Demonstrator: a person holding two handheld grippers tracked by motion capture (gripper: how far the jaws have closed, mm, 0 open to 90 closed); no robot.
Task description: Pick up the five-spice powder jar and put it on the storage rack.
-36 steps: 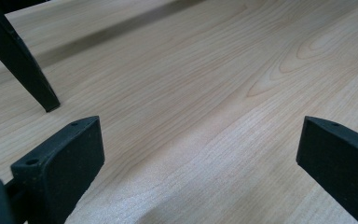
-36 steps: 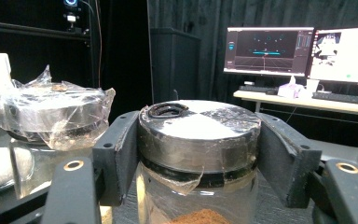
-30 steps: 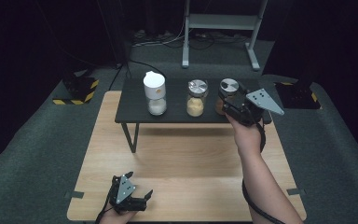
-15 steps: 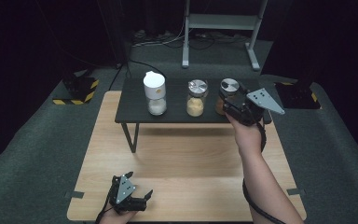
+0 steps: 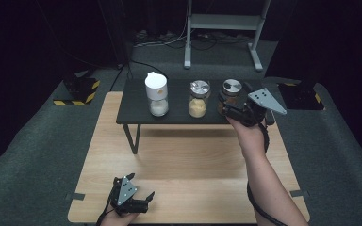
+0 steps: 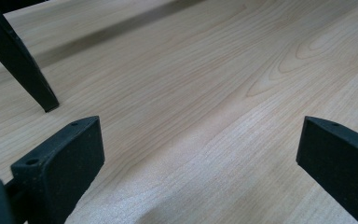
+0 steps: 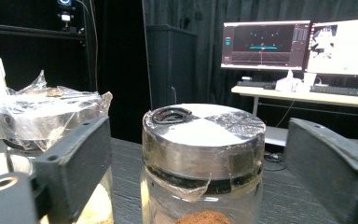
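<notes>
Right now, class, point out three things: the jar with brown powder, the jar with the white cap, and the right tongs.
Brown-powder jar (image 7: 204,133): right gripper view, metal lid.
White-capped jar (image 5: 156,86): high view, its cap.
Right tongs (image 7: 205,158): right gripper view, midway between open fingertips.

Dark-curtained recording lab with 2 lit monitors (image 7: 303,44) and hazard-striped stand base (image 5: 78,92).

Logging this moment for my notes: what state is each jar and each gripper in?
Right jar: upright, metal lid on, brown contents, standing between open jaws.
Middle jar: upright, lidded, yellow contents.
White-capped jar: upright, capped.
Right gripper: jaws just opened, pads clear of the lid.
Left gripper: open over the wooden table.
</notes>
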